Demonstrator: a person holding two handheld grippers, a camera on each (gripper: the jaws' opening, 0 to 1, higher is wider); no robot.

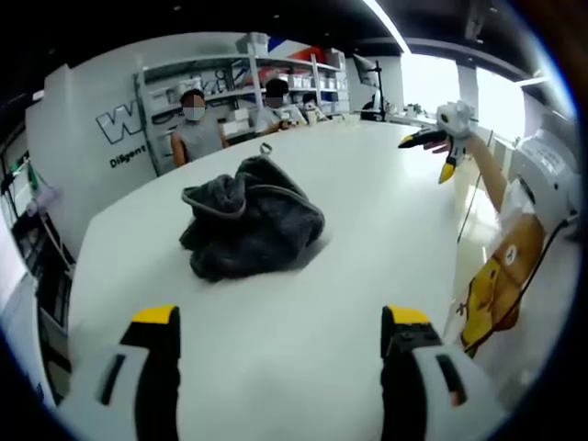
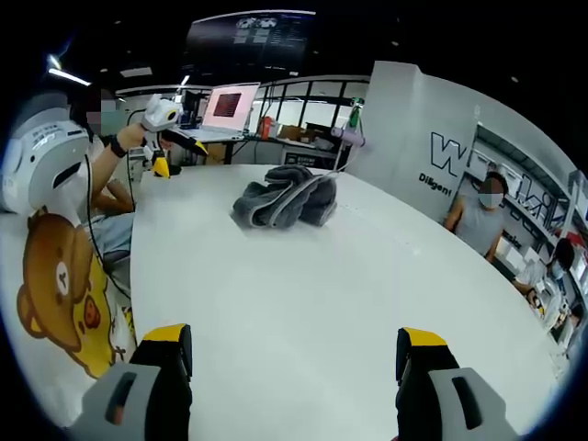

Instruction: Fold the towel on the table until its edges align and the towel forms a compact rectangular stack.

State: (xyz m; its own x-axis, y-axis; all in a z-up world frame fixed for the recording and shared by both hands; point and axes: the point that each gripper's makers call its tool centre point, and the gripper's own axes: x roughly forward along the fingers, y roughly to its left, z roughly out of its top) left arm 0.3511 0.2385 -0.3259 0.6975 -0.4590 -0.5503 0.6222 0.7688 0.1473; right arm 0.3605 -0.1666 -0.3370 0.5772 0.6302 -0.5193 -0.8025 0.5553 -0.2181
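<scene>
Left gripper view, towel [image 1: 250, 219] beyond parted jaws

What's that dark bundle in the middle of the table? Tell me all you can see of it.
It is a dark grey towel, soft and fluffy-looking like terry cloth, with a lighter stitched hem that curls across the top. It is not folded: it lies crumpled in a loose heap with deep creases and a small loop that sticks up at its far side. It rests on the white table, well in from the edges. Nothing else touches it; both tools are held back from it.
</scene>
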